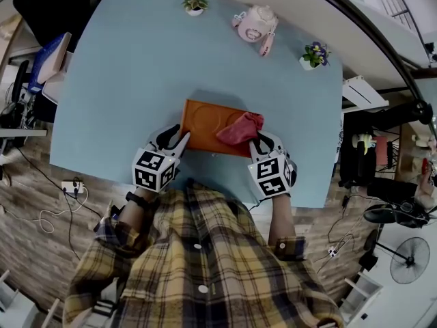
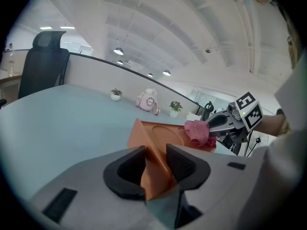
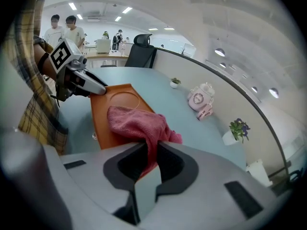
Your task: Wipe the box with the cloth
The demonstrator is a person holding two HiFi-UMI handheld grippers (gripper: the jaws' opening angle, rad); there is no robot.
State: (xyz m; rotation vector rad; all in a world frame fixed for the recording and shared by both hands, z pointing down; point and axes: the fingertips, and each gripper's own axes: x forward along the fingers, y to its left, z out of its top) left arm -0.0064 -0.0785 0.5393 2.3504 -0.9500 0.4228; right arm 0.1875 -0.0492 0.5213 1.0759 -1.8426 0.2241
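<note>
My left tongs (image 1: 177, 141) clamp the near corner of the orange box (image 1: 203, 120), which is stiff and probably light and lies on the counter (image 1: 130, 80) just ahead. My right tongs (image 1: 262, 142) pinch a fold of the pink cloth (image 1: 240, 128), soft and limp, draped on the box's end before them.

Your L gripper (image 1: 179, 139) angles down, jaws clamped on the box (image 1: 205, 120) corner. R gripper (image 1: 259, 142) tips steeper, jaws pinching the cloth (image 1: 239, 130).

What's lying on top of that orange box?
A pink cloth, pinched by the right gripper, rests on the right end of the box. The surface beneath it is hidden.
</note>
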